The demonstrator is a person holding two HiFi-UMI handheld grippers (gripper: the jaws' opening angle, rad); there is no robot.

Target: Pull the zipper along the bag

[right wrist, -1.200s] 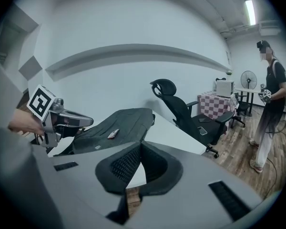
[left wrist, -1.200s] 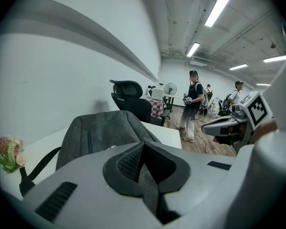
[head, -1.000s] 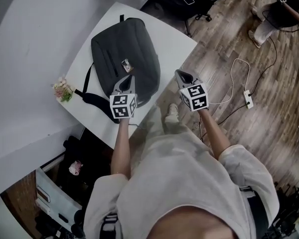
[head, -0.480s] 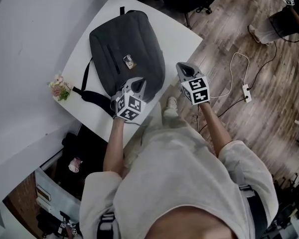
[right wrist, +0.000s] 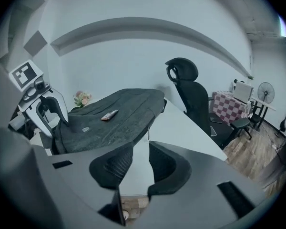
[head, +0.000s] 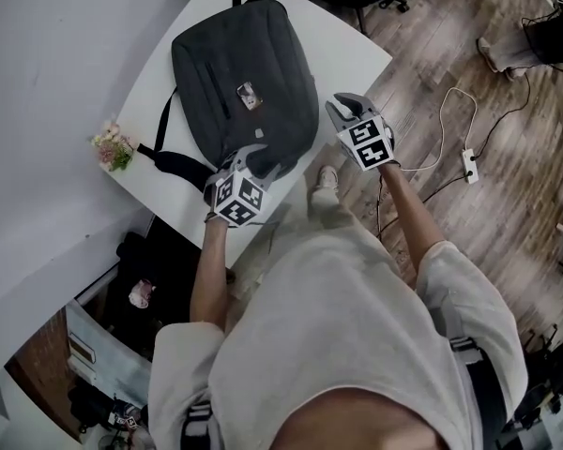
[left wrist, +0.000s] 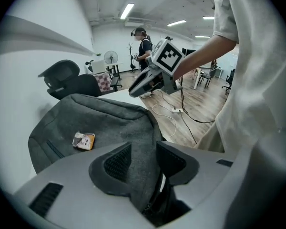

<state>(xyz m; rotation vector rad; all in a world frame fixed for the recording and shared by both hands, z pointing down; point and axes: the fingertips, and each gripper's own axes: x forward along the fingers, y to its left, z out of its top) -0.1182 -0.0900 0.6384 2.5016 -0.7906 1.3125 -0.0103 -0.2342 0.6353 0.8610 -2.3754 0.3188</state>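
Bag (head: 249,82) lies flat on the white bench (head: 352,54), its near end at the bench edge, with open floor beyond. In the left gripper view the left tool (left wrist: 143,149), jaws just spread, straddles the bag's corner fabric unpinched; closing there would anchor it. In the right gripper view the right tool (right wrist: 139,151), also just spread, is empty and faces the zipper pull (right wrist: 148,130), with bare bench alongside.

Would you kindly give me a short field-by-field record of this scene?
Bag: grey backpack, lying flat on white table
Left gripper: jaws have just been opening, apart around the backpack's near corner
Right gripper: jaws have just been opening, apart, nothing between them; zipper pull ahead
Extras: flowers at table's edge, apart from backpack
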